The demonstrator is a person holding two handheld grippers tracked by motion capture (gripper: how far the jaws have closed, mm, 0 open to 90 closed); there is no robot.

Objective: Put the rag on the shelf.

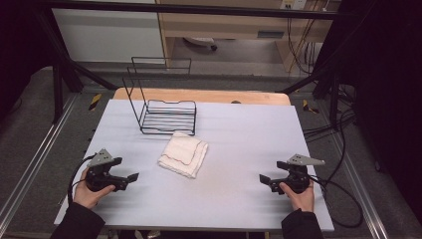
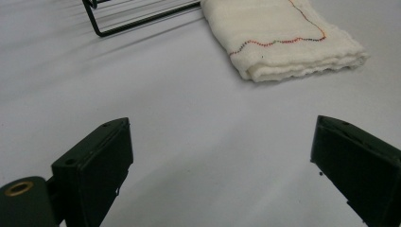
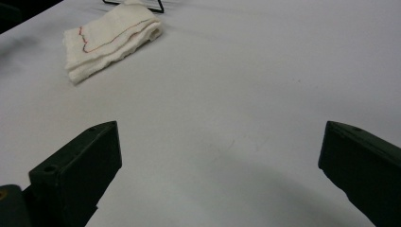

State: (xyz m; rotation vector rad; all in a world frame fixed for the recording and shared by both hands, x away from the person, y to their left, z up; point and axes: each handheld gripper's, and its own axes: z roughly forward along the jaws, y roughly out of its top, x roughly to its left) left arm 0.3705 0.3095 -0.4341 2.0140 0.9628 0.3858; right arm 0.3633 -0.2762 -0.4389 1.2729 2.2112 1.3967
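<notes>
a lab: black frame rig [image 1: 59,74], trailing cables [image 1: 343,129], bare floor [image 1: 30,129]

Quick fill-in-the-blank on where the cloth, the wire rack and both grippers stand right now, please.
The folded white cloth lies just in front of the black wire ____.
Both the left gripper and the right gripper have their jaws ____.
The cloth's stitched line is red and ____.
The cloth lies nearer the ____ gripper.

Missing words: rack; open; black; left

Gaping tongs [image 3: 220,165] face a folded cloth [image 3: 109,40].
</notes>
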